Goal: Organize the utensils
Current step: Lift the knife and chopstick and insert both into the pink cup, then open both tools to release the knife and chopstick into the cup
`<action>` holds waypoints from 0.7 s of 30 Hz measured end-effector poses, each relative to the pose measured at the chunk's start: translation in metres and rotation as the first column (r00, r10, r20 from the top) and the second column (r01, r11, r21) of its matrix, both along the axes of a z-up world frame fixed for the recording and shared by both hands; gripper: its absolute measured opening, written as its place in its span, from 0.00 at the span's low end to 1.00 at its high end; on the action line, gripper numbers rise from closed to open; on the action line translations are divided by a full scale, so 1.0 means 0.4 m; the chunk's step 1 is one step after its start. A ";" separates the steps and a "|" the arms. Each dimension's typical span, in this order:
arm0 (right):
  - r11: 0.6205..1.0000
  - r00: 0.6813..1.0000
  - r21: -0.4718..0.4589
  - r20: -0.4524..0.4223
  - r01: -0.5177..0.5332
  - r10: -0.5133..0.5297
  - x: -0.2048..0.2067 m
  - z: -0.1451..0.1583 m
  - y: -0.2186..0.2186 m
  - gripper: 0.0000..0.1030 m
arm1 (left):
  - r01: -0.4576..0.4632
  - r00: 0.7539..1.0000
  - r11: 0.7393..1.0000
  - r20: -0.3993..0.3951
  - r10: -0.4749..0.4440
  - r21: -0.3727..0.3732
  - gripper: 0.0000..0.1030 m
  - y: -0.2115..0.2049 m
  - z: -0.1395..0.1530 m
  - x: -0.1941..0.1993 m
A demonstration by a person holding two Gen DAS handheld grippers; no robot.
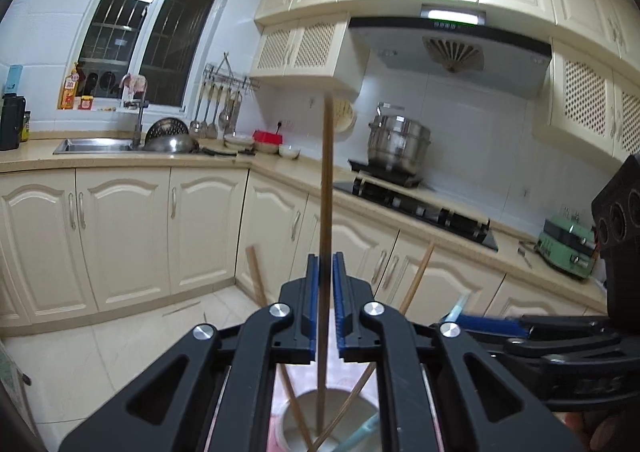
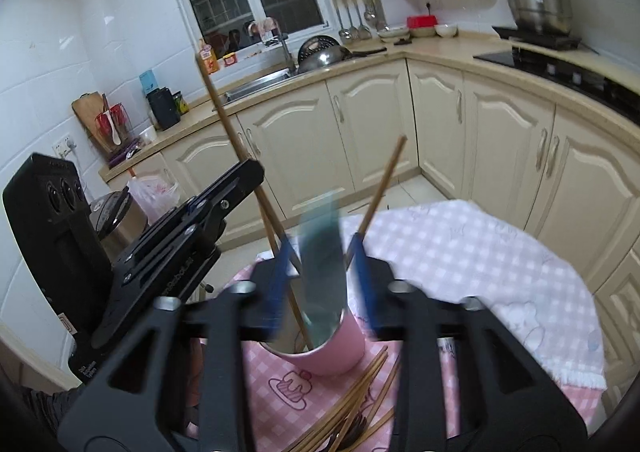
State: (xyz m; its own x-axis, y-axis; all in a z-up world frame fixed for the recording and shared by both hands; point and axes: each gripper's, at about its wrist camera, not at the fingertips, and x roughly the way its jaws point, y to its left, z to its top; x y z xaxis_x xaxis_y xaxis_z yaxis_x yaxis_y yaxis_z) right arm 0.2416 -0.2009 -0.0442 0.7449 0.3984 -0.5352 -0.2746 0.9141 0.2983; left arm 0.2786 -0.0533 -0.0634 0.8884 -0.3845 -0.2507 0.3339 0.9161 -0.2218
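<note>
Cream kitchen cabinets (image 1: 120, 236) wrap the background, with a dark window (image 1: 160, 19) at eleven o'clock and a steel pot (image 1: 398, 143) on the stove at two o'clock.

From the left wrist view, we see the left gripper (image 1: 325, 308) at six o'clock, its blue-padded jaws nearly together around one upright wooden chopstick (image 1: 326, 191). Whether the pads press it we cannot tell; a sliver of gap shows on each side. The chopstick's lower end drops into a cup (image 1: 288, 418) directly beneath the gripper, at six o'clock. Two more chopsticks lean out of that cup toward seven and five o'clock, and a pale blue utensil (image 1: 362, 432) rests inside it. Part of the right gripper shows at four o'clock.

From the right wrist view, we see a round table under a pink checked cloth (image 2: 480, 252) filling four o'clock. The right gripper (image 2: 322, 276) sits at centre, jaws spread wide apart, with the blurred blue utensil between them but touching neither pad. It stands in the pink cup at six o'clock. Loose chopsticks (image 2: 360, 400) lie on the cloth just beside the cup. The left gripper (image 2: 224, 191) appears at nine o'clock, around its long chopstick.
</note>
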 end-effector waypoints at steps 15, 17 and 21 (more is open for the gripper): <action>0.976 0.985 0.133 -0.011 0.173 -0.173 -0.085 0.006 -0.138 0.92 | -0.040 0.999 0.988 0.011 0.039 0.148 0.89 0.041 0.057 -0.117; 0.973 0.983 0.145 -0.018 0.181 -0.180 -0.101 0.004 -0.149 0.92 | -0.046 0.999 0.987 0.002 0.046 0.156 0.89 0.048 0.066 -0.133; 0.970 0.981 0.149 -0.028 0.193 -0.190 -0.127 0.002 -0.164 0.92 | -0.055 0.998 0.987 -0.007 0.057 0.154 0.89 0.068 0.075 -0.163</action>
